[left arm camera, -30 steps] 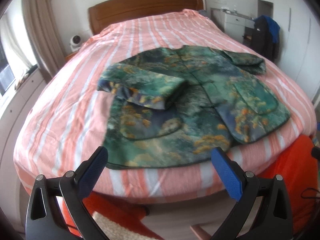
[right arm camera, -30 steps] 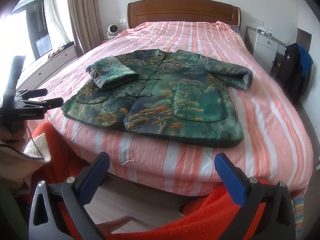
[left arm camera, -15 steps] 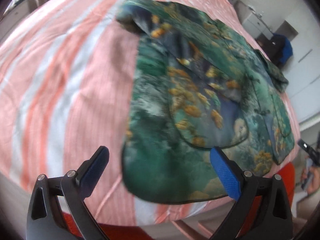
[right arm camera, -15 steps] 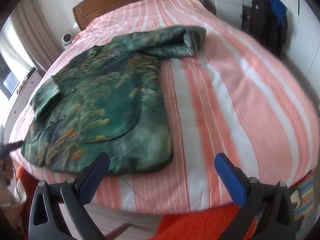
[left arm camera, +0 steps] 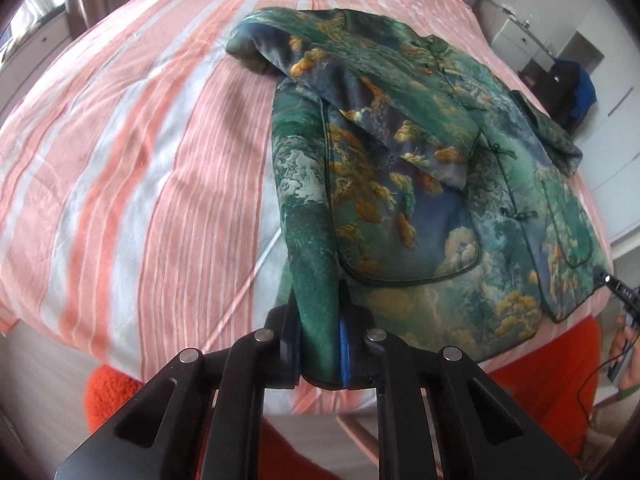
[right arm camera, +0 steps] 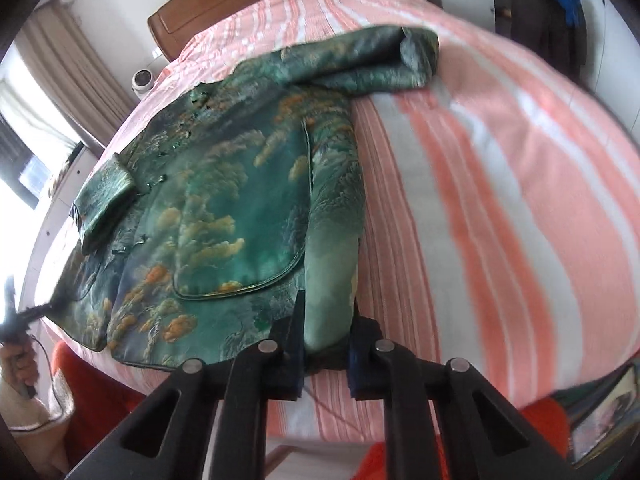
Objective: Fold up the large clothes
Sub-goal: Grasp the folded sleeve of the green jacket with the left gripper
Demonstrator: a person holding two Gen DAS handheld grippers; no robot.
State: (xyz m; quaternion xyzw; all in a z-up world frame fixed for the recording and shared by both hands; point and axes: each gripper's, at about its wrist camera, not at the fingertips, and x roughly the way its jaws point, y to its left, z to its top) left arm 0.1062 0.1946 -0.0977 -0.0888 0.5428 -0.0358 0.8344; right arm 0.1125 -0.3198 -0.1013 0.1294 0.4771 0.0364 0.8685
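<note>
- Left gripper [left arm camera: 320, 344] now clamped on the jacket [left arm camera: 420, 184] at its near left hem corner; jaws wide apart and clear of the cloth a second ago, so grasp just made
- Right gripper [right arm camera: 325, 346] likewise pinched tight on the near right hem corner of the jacket [right arm camera: 240, 208]; also gaping and off the cloth a second ago
- Cloth bunched into a thick fold between each pair of blue pads, jaws nearly together, nothing else touched
- Both hem corners in hand, so likely set for lifting the bottom edge and carrying it toward the collar; fold itself not yet started
- Jacket flat, front up, on the striped bed [left arm camera: 140, 160], hem along the near edge
- Left sleeve [left arm camera: 360, 92] already folded in across the chest; right sleeve [right arm camera: 372, 64] doubled back but out past the side seam near the shoulder
- Padded satin-look fabric, probably slippery and bulky; risk of a corner sliding out during the lift
- Dark coat [right arm camera: 540, 8] hanging by the far wall, headboard [right arm camera: 192, 16] behind
</note>
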